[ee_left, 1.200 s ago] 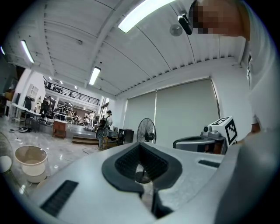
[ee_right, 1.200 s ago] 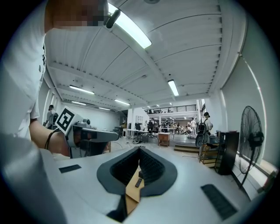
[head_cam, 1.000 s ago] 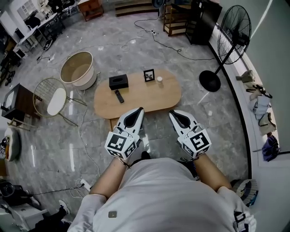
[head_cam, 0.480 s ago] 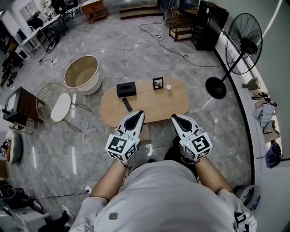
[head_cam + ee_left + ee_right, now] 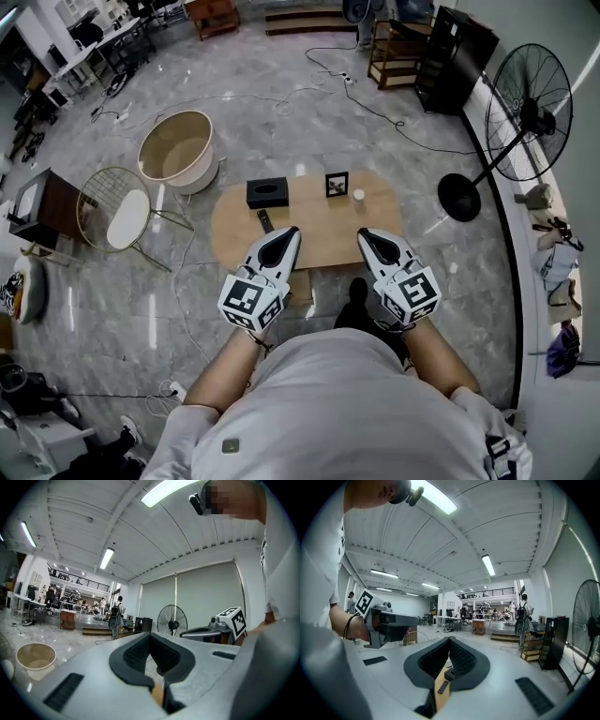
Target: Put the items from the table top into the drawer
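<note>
Wooden tabletop (image 5: 309,234): oval and light brown, on a grey marbled floor (image 5: 281,112) straight ahead of the person. All four items lie on it.
Black box (image 5: 268,192): on the far left part of the tabletop, with a slot in its top.
Remote control (image 5: 265,221): dark and slim, flat on the tabletop just in front of the black box and close to the tip of the left tongs in the head view.
Picture frame (image 5: 337,184): stands upright near the far edge, to the right of the black box and apart from it.
White cup (image 5: 358,196): small, just beside the picture frame on its right.
Left tongs (image 5: 291,231): jaws together with the tips meeting, nothing between them. They point level toward the tabletop's near edge.
Right tongs (image 5: 362,233): jaws closed tip to tip and empty. In the right gripper view, a strip of tabletop with the remote control and the black box shows through the opening behind the pads.
Drawer: a wooden piece (image 5: 300,286) shows below the near edge, between the two tongs. I cannot tell whether it is the drawer.
Surroundings: a standing fan (image 5: 534,112) at the right, a beige tub (image 5: 175,145) and a wire-frame seat (image 5: 117,211) at the left, all well apart from the tabletop.
</note>
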Available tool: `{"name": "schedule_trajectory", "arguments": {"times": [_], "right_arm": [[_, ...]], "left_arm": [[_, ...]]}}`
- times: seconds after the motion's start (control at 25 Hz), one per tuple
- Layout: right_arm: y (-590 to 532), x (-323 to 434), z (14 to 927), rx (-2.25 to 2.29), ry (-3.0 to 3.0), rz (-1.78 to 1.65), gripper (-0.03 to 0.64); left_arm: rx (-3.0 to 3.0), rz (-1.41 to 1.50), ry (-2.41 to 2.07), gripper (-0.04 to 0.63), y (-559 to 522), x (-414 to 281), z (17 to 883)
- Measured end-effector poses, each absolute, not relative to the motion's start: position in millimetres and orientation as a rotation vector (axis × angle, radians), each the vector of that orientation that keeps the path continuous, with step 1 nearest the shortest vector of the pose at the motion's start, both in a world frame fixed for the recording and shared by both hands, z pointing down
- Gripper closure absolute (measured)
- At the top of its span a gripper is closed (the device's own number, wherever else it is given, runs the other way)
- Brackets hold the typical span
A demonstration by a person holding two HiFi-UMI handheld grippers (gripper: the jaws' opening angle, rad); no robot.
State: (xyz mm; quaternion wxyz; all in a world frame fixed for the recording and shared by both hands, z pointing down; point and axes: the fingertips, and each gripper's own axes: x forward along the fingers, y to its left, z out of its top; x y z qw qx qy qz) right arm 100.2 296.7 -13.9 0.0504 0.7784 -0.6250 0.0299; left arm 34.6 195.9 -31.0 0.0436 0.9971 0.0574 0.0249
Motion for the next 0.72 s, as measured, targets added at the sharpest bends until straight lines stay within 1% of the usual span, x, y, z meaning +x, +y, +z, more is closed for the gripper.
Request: {"name": "schedule_trajectory", "arguments": {"times": [0.2, 0.56, 0.72], "right_arm": [[280.7, 171.0, -6.1, 2.342, -1.922, 0.12, 0.591], [263.3, 316.0, 24.4, 2.275, -1.972, 0.2, 0.591], [256.3, 358.4, 48.2, 2.218, -2.01, 0.265, 0.591]], "left_arm": [[3.046, 0.097, 0.106, 0.586, 178.7, 94.1, -25.5], [3.012, 0.181, -0.04, 0.586, 159.0, 222.0, 8.2], [3.005, 0.229, -0.087, 0.586, 156.8, 267.0, 27.1]]}}
